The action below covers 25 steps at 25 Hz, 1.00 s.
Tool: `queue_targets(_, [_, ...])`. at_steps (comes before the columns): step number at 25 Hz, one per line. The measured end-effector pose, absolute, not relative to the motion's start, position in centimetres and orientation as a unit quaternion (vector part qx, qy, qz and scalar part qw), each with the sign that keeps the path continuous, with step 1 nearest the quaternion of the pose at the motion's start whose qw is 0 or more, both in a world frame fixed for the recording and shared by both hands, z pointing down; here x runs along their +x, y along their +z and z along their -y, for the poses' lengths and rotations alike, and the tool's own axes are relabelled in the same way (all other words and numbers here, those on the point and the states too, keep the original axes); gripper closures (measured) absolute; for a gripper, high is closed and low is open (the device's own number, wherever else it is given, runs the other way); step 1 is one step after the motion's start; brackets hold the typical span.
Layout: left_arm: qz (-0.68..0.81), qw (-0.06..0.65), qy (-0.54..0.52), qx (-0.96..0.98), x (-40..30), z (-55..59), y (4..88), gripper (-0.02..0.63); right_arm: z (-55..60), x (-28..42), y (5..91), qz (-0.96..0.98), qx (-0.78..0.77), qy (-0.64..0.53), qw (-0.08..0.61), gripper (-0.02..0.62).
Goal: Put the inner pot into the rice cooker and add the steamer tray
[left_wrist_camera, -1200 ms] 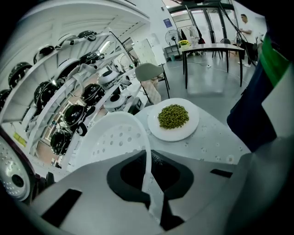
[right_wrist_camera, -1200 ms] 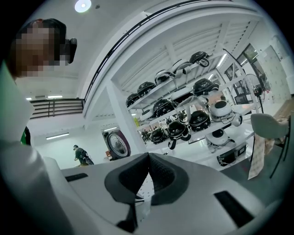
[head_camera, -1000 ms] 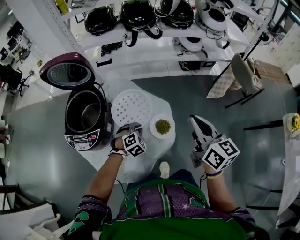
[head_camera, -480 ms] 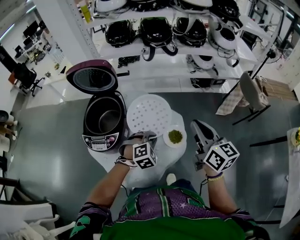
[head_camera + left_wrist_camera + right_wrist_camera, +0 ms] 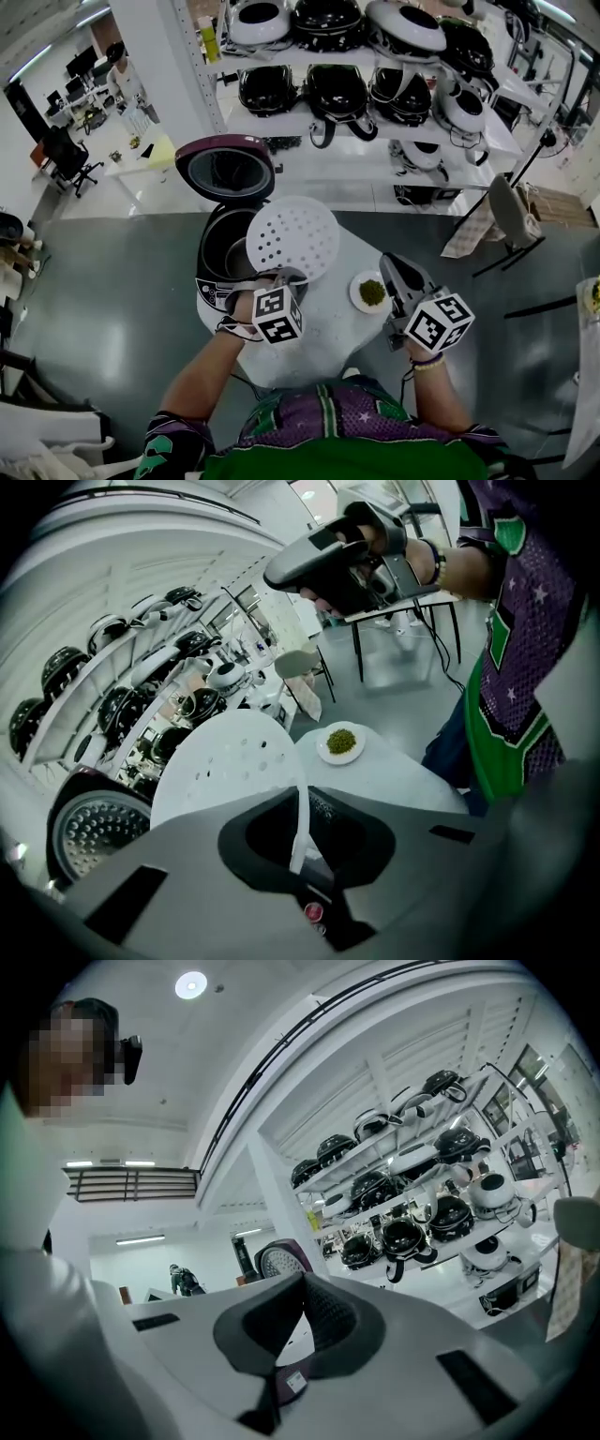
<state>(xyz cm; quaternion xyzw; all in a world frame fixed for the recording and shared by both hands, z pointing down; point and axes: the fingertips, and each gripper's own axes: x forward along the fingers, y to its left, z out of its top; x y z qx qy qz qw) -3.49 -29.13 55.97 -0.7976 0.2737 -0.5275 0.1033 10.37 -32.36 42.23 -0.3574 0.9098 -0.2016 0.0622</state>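
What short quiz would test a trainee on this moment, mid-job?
1. True or false: the left tool is shut on the rim of the white perforated round steamer tray.
2. Fill in: the right tool, jaws together, holds ____.
3. Where does the small white plate of green beans sit? A. on the white round table; B. in the left tool; C. in the right tool.
Key: 1 true; 2 nothing; 3 A.
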Motion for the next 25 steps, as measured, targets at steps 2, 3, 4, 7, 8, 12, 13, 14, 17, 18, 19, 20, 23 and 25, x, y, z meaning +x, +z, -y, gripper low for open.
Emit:
queue_targets(2, [-0.278,0.105,-0.534,-0.792,-6.0,28.9,55.3,0.566,31.8,8.8,41.9,-0.91,-0.358,-0.2,0.063,0.591])
queue_targets(3, [-0.281,0.104,-0.536,-0.789,-7.4,28.8,55.1,0.566,31.5,8.1,41.8,-0.911,-0.357,-0.198,0.062,0.591])
queue_targets(4, [-0.284,0.102,-0.539,-0.787,-8.7,28.7,54.9,0.566,31.3,7.4,41.7,-0.911,-0.357,-0.196,0.061,0.591])
queue_targets(7, [-0.28,0.092,-0.548,-0.783,-12.2,28.5,54.8,0.566,30.5,5.7,41.6,-0.909,-0.364,-0.194,0.06,0.591])
queue_targets(8, [-0.276,0.089,-0.551,-0.783,-13.2,28.5,54.9,0.566,30.3,5.1,41.7,-0.908,-0.367,-0.194,0.06,0.591])
queue_targets(12, [-0.27,0.078,-0.553,-0.784,-16.8,28.7,55.4,0.566,29.1,2.8,41.7,-0.903,-0.38,-0.192,0.054,0.591])
queue_targets(13, [-0.27,0.076,-0.552,-0.785,-17.7,28.8,55.5,0.566,28.8,2.2,41.6,-0.901,-0.385,-0.192,0.053,0.591])
queue_targets(14, [-0.268,0.074,-0.552,-0.786,-18.5,28.8,55.6,0.566,28.4,1.7,41.6,-0.899,-0.39,-0.192,0.052,0.591])
queue_targets(17, [-0.26,0.072,-0.548,-0.792,-20.6,28.7,56.0,0.566,27.0,0.3,41.8,-0.89,-0.409,-0.194,0.056,0.591])
queue_targets(18, [-0.258,0.072,-0.546,-0.794,-21.3,28.7,56.1,0.566,26.5,-0.1,41.9,-0.887,-0.415,-0.195,0.057,0.591])
queue_targets(19, [-0.257,0.071,-0.544,-0.795,-21.9,28.8,56.3,0.566,26.1,-0.6,42.0,-0.885,-0.419,-0.195,0.059,0.591])
queue_targets(20, [-0.256,0.07,-0.543,-0.797,-22.5,28.9,56.4,0.566,25.6,-1.0,42.2,-0.883,-0.424,-0.196,0.059,0.591])
queue_targets(23, [-0.251,0.066,-0.542,-0.799,-23.9,29.2,57.1,0.566,24.6,-1.7,42.7,-0.876,-0.436,-0.199,0.051,0.591])
queue_targets(25, [-0.249,0.06,-0.541,-0.801,-24.3,29.5,57.8,0.566,24.4,-1.8,42.9,-0.875,-0.439,-0.199,0.043,0.591])
